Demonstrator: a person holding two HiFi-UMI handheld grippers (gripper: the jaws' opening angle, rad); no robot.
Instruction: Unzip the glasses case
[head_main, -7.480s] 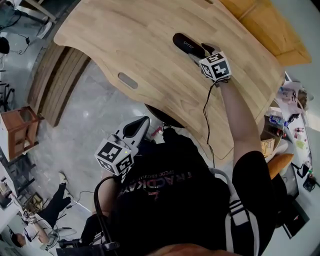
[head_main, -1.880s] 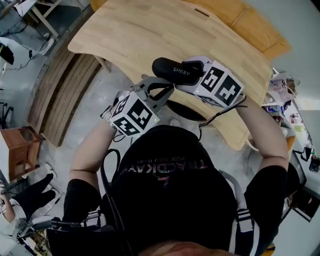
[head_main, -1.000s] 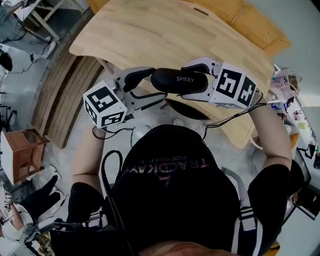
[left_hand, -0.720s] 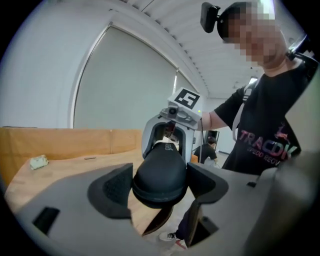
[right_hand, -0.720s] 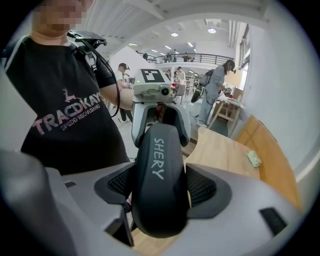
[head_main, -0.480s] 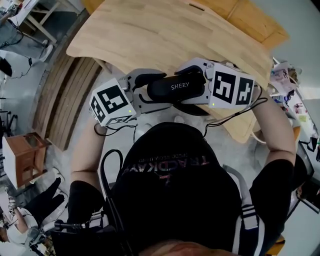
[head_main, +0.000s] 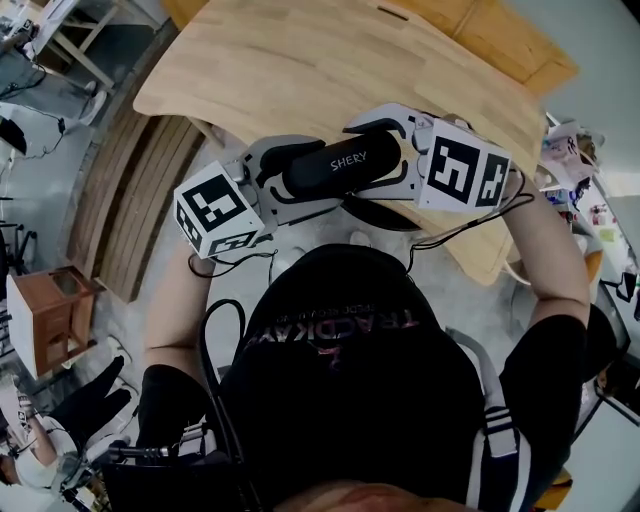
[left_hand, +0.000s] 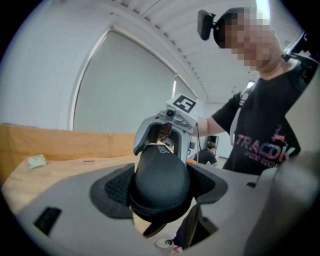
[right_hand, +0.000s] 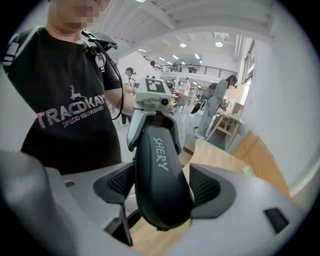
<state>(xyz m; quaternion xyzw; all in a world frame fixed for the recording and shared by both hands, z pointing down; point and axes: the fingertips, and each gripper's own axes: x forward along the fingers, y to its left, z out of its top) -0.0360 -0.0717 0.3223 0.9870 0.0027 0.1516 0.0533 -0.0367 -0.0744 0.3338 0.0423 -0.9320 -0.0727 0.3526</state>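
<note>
Left gripper (head_main: 270, 176) and right gripper (head_main: 396, 152) are each clamping one end of the smooth black SHERY-printed glasses case (head_main: 340, 166).

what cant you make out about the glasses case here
Zipper and pull: not clear in any view; the glasses case shows mostly smooth shell.
Case underside: both gripper views, hidden behind left gripper and right gripper bodies.
Pale object on table, left gripper view: too small.
</note>
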